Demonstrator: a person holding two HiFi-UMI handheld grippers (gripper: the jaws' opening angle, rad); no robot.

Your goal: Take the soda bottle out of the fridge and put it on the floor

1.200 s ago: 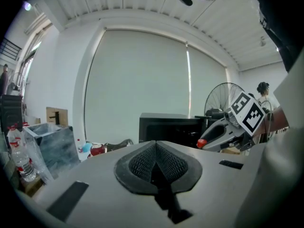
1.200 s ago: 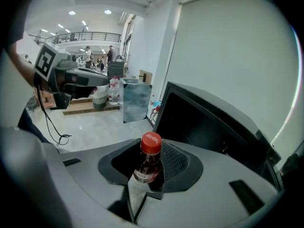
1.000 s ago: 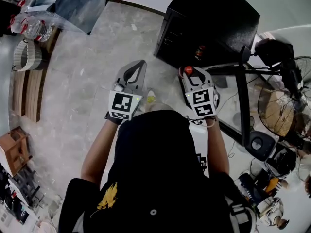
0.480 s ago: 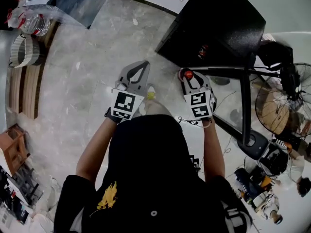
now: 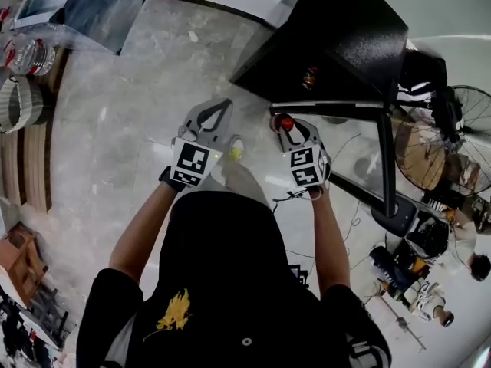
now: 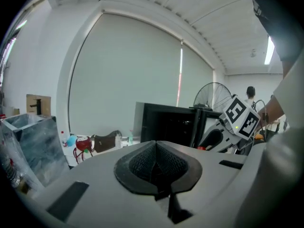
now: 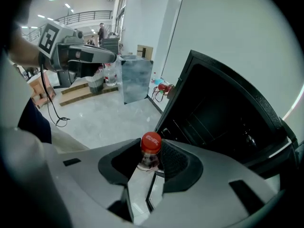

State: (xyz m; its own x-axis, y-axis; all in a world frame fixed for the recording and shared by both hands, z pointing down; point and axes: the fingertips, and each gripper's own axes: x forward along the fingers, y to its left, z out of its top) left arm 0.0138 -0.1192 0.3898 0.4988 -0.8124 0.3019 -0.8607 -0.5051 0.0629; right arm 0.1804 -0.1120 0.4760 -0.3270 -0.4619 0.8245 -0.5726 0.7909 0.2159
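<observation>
Jaws of the right hand-held gripper [image 7: 150,161] are clenched on the neck of the soda bottle [image 7: 151,144]. Its red cap stands up between them at the lower middle of the right gripper view, and the body hangs below, out of sight. In the head view the same cap shows as a red dot at the tip of that hand-held gripper, just right of centre.

The left hand-held gripper [image 6: 156,163] is closed with its ribbed pads together and nothing between them. It is held level beside the right one, a little apart, at the centre of the head view.

Beyond the right jaws, the black fridge [image 7: 223,113] fills the right half of that frame. Its dark inside is exposed, and its door [image 5: 381,152] is swung open toward the person at the right of the head view. The bottle is clear of the fridge, in the air in front of the opening and above the pale floor [image 5: 115,129].

Judging from this, the first half is done, since the bottle is out of the fridge. What is left is to bring it down, stand it on a bare patch of floor and let go.
</observation>
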